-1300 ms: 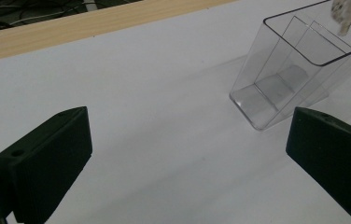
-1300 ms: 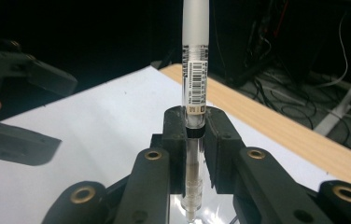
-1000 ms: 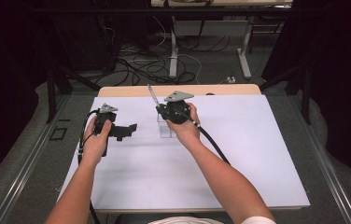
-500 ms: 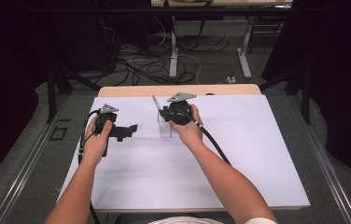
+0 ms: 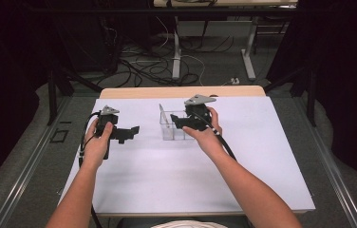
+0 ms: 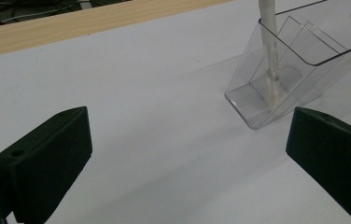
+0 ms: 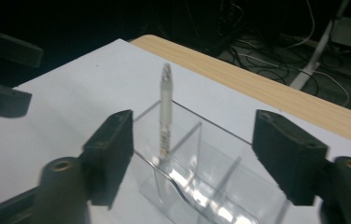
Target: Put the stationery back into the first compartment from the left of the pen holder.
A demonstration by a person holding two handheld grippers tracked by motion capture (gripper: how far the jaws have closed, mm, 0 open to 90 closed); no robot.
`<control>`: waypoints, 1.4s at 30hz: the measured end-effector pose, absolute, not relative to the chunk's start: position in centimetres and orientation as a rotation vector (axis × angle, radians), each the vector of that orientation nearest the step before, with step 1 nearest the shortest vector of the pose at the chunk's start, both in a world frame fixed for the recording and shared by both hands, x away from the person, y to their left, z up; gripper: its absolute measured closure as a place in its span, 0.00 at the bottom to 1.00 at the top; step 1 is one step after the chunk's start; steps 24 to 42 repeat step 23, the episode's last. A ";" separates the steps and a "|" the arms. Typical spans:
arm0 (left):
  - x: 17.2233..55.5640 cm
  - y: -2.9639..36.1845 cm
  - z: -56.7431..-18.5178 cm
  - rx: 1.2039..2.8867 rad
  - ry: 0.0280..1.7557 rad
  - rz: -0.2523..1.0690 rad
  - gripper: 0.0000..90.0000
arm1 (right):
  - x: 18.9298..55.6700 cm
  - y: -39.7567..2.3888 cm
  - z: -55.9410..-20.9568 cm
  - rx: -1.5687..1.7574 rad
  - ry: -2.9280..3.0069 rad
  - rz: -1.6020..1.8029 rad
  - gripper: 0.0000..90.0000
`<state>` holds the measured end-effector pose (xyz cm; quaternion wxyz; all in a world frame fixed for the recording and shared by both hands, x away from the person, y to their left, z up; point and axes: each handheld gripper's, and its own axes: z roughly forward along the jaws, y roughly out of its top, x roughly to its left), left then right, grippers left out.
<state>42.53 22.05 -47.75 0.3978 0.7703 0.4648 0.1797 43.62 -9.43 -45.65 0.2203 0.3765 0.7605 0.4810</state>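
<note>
While the left tongs (image 5: 131, 131) gape empty, right tongs (image 7: 192, 149) have just spread, pen (image 7: 165, 112) free.

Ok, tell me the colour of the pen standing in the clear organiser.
White, the pen; clearest in the left gripper view.

Both our forearms reach forward from the near edge. Our left hand (image 5: 97, 140) grips the left tongs (image 5: 130, 133), jaws level and spread wide. Our right hand (image 5: 208, 133) holds the right tongs (image 5: 176, 122), whose jaws have just been opening, nothing between them.
</note>
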 end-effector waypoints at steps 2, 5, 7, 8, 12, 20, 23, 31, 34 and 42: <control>42.5 22.1 -47.8 1.946 1.179 0.457 0.00 | 43.1 -10.5 -45.6 1.062 2.099 1.301 0.20; 42.4 22.1 -47.7 1.937 1.184 0.456 0.00 | 42.2 -12.3 -45.7 1.102 2.074 1.295 0.17; 42.4 22.1 -47.8 1.926 1.191 0.445 0.00 | 41.7 -13.6 -45.9 1.137 2.053 1.282 0.16; 42.3 22.1 -47.8 1.924 1.195 0.438 0.00 | 41.6 -14.3 -46.0 1.149 2.043 1.285 0.14; 42.3 22.1 -47.7 1.917 1.197 0.434 0.00 | 40.7 -16.8 -46.2 1.213 2.005 1.261 0.07; 42.4 22.4 -47.8 1.897 1.219 0.430 0.00 | 40.4 -21.7 -47.3 1.299 1.978 1.172 0.00; 42.5 22.4 -47.9 1.889 1.229 0.423 0.00 | 40.5 -23.2 -47.9 1.343 1.964 1.147 0.00; 42.5 22.4 -47.9 1.889 1.229 0.423 0.00 | 40.5 -23.2 -47.9 1.343 1.964 1.147 0.00; 42.5 22.4 -47.9 1.889 1.229 0.423 0.00 | 40.5 -23.2 -47.9 1.343 1.964 1.147 0.00; 42.5 22.4 -47.9 1.889 1.229 0.423 0.00 | 40.5 -23.2 -47.9 1.343 1.964 1.147 0.00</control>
